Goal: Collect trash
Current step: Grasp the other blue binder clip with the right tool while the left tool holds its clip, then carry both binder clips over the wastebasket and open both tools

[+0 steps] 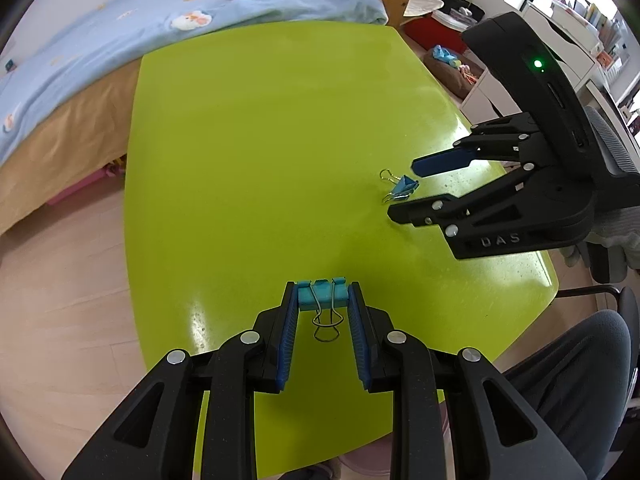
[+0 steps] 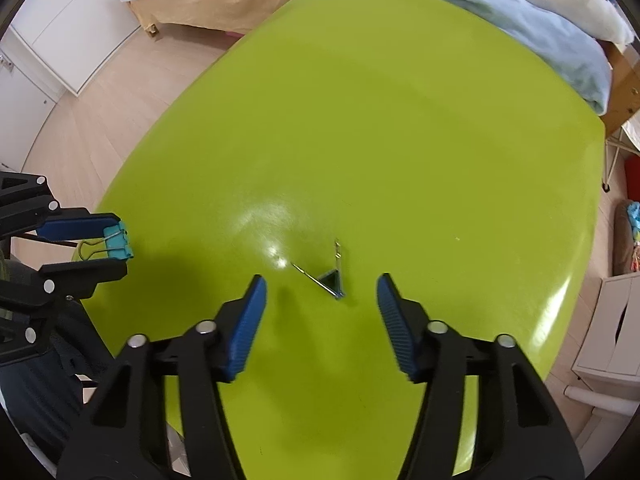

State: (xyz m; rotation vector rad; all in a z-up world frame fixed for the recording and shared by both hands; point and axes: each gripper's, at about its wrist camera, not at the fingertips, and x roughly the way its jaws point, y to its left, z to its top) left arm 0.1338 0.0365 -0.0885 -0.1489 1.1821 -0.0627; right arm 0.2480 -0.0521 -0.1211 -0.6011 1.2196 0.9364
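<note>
My left gripper (image 1: 322, 295) is shut on a teal binder clip (image 1: 322, 298) and holds it just above the green table (image 1: 260, 152); its wire handles point back toward the camera. It also shows in the right wrist view (image 2: 118, 243), held in the left gripper (image 2: 120, 246). A second blue binder clip (image 1: 403, 187) lies on the table at the right. My right gripper (image 1: 406, 190) is open, with its fingers on either side of this clip. In the right wrist view the clip (image 2: 333, 280) lies between and just ahead of the open right gripper (image 2: 320, 282).
A bed with a blue blanket (image 1: 120, 40) borders the table's far side. Boxes and white drawers (image 1: 560, 52) stand at the far right. A chair (image 1: 612, 184) and the person's leg (image 1: 568, 368) are at the right near edge. Wooden floor lies to the left.
</note>
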